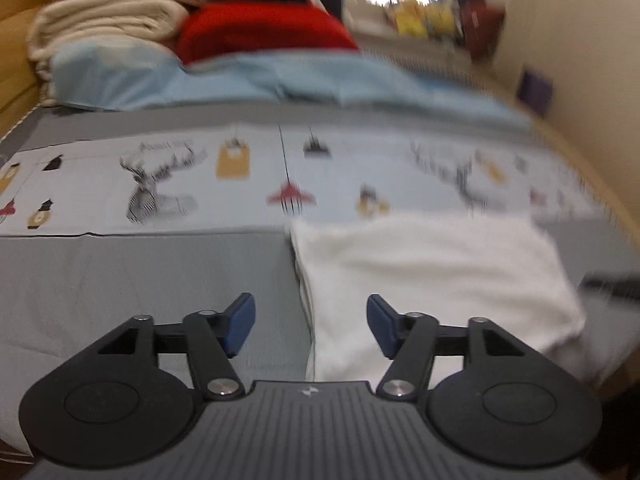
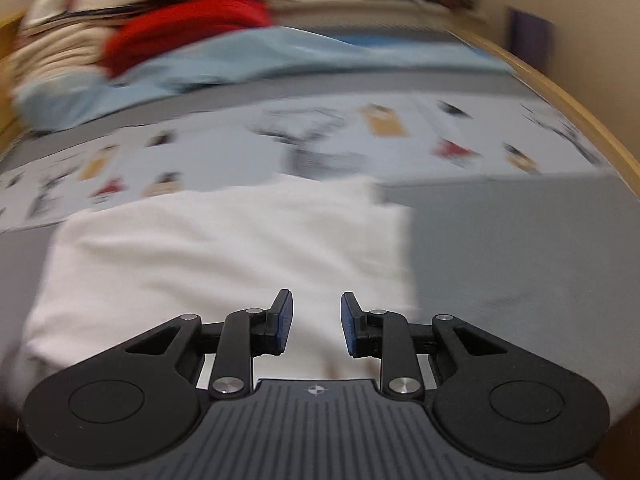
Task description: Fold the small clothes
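A white folded garment (image 1: 432, 280) lies flat on the grey bed cover (image 1: 140, 280). In the left wrist view my left gripper (image 1: 311, 324) is open and empty, hovering over the garment's left edge. In the right wrist view the same white garment (image 2: 224, 252) fills the middle, and my right gripper (image 2: 316, 328) is open and empty above its near right part. Both views are blurred by motion.
A printed sheet with deer and lantern figures (image 1: 240, 176) lies behind the garment. Further back are a light blue blanket (image 1: 248, 80), a red cloth (image 1: 264, 32) and stacked beige bedding (image 1: 108, 20). A wooden bed rail (image 2: 568, 96) runs along the right.
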### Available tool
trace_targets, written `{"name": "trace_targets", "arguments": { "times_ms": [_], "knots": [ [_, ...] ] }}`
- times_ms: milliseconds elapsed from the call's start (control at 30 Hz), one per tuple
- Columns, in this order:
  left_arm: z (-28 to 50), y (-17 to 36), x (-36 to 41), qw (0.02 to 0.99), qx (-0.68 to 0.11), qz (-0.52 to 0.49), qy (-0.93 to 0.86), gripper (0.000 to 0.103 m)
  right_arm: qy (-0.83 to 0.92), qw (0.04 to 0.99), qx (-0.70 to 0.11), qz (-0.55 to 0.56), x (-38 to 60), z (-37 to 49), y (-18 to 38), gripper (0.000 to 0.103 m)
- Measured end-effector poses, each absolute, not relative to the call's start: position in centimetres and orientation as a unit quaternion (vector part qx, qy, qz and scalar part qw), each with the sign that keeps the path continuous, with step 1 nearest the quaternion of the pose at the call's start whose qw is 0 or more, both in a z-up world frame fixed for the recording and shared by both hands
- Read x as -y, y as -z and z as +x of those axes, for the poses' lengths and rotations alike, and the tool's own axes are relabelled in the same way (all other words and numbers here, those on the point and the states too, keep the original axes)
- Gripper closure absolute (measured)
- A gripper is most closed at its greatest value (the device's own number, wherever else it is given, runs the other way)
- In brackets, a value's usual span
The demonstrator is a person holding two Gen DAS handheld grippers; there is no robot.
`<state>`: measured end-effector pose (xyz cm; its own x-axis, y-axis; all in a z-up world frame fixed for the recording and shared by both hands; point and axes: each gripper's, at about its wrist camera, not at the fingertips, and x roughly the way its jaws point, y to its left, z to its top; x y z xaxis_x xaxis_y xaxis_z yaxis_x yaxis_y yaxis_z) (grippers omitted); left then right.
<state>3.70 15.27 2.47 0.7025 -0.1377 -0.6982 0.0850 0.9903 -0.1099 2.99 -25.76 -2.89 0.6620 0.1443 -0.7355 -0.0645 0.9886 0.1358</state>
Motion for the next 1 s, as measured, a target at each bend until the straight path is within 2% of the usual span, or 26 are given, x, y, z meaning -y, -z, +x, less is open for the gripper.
{"name": "trace_targets", "arguments": {
  "times_ms": [200,267,333,367,567,800,900,1000],
  "knots": [
    [3.1,-2.9,-16.1,0.924,-0.355,-0.136,0.043,0.033,-0.153,0.898,-0.411,0.025,16.4,2.9,2.9,0.076],
    [3.0,-2.9,-16.0,0.922,-0.357,-0.141,0.041,0.033,-0.194,0.891,-0.41,0.021,13.3,3.0,3.0,0.076],
    [2.9,-3.2,-15.9,0.928,-0.348,-0.127,0.032,0.033,-0.23,0.885,-0.404,0.012,10.1,2.8,2.9,0.084],
    [2.8,-3.2,-16.1,0.929,-0.345,-0.128,0.032,0.033,-0.249,0.881,-0.403,0.004,8.5,2.7,3.0,0.085],
    [3.5,-2.4,-18.2,0.92,-0.359,-0.155,0.016,0.033,-0.318,0.852,-0.413,-0.052,0.6,2.1,5.2,0.085],
    [3.4,-1.9,-19.7,0.915,-0.369,-0.165,0.012,0.033,-0.346,0.82,-0.432,-0.145,-4.6,2.6,9.1,0.071],
    [3.8,-1.7,-20.1,0.911,-0.373,-0.174,0.01,0.033,-0.36,0.815,-0.416,-0.182,-6.0,1.9,9.9,0.054],
    [4.3,-1.3,-20.5,0.906,-0.38,-0.186,0.006,0.033,-0.364,0.816,-0.408,-0.188,-6.8,2.1,10.0,0.051]
  ]
}}
